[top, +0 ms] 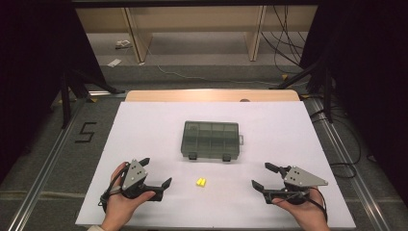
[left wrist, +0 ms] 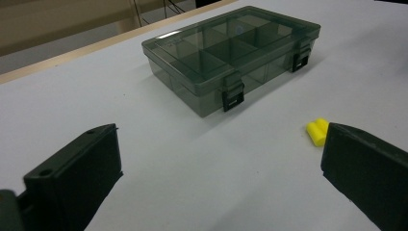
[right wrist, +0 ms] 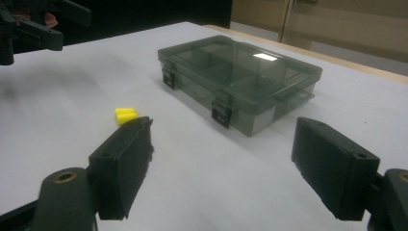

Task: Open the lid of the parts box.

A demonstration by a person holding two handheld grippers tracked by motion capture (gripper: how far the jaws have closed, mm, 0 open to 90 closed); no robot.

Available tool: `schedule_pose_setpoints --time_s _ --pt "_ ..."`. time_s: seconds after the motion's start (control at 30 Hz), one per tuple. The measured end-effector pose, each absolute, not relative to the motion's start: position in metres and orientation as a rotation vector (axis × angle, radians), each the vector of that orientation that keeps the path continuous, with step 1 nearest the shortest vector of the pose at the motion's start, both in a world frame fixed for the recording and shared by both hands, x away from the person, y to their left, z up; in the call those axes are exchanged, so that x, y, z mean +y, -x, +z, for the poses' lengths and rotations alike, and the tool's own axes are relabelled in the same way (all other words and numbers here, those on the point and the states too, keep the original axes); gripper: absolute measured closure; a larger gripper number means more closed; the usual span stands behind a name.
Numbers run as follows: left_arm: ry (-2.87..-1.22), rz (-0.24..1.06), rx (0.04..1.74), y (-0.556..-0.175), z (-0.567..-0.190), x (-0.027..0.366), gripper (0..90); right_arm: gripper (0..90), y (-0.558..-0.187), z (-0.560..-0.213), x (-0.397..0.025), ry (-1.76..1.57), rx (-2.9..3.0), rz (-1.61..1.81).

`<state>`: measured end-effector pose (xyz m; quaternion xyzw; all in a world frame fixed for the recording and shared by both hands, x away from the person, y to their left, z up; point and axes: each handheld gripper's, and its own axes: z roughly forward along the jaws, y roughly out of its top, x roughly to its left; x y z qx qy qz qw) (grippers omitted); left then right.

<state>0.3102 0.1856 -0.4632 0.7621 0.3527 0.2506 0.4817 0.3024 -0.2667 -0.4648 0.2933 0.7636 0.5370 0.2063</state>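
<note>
Two yellow earplugs, one box

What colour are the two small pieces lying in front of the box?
Bright yellow pieces; clearest in the left gripper view, beside the smoky grey box.

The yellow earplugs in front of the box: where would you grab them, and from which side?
Best from straight above, jaws closing across the short width of the earplugs. They lie flat on the table, side by side and touching, so a top-down pinch probably catches both. Either open tool, left or right, looks about equally near.
</note>
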Motion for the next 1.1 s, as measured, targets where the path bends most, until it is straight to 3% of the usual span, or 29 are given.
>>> schedule_pose_setpoints --time_s 0.13,0.2,0.23,0.27,0.3,0.33,0.37,0.4,0.43,0.5,0.77,1.1 --pt "-1.842 0.633 0.873 -0.312 -0.460 0.181 10.9 23.6 -0.305 -0.464 -0.268 -0.811 2.111 1.494" --pt "-1.832 0.626 0.886 -0.313 -0.458 0.179 27.9 25.3 -0.308 -0.464 -0.268 -0.817 2.100 1.493" --pt "-1.834 0.623 0.887 -0.313 -0.458 0.178 27.9 25.3 -0.308 -0.464 -0.268 -0.817 2.100 1.493" --pt "-1.839 0.638 0.893 -0.314 -0.457 0.176 34.2 26.3 -0.309 -0.463 -0.268 -0.817 2.097 1.489" --pt "-1.848 0.654 0.898 -0.314 -0.456 0.175 45.0 28.5 -0.310 -0.462 -0.268 -0.813 2.094 1.477" --pt "-1.858 0.658 0.896 -0.317 -0.453 0.174 69.6 36.5 -0.315 -0.459 -0.266 -0.812 2.090 1.466" --pt "-1.858 0.658 0.896 -0.317 -0.453 0.174 76.7 36.5 -0.315 -0.459 -0.266 -0.812 2.090 1.466" --pt "-1.870 0.645 0.913 -0.319 -0.451 0.174 85.1 47.8 -0.320 -0.457 -0.262 -0.806 2.087 1.456" --pt "-1.871 0.631 0.926 -0.320 -0.450 0.173 85.1 47.8 -0.320 -0.457 -0.262 -0.806 2.087 1.456" --pt "-1.862 0.524 0.971 -0.327 -0.449 0.171 89.7 56.1 -0.326 -0.456 -0.259 -0.794 2.117 1.434" --pt "-1.976 0.625 1.011 -0.360 -0.454 0.151 90.0 89.1 -0.357 -0.452 -0.243 -0.787 2.176 1.381" --pt "-2.029 0.615 1.053 -0.389 -0.468 0.140 90.0 90.0 -0.385 -0.461 -0.232 -0.860 2.248 1.312"
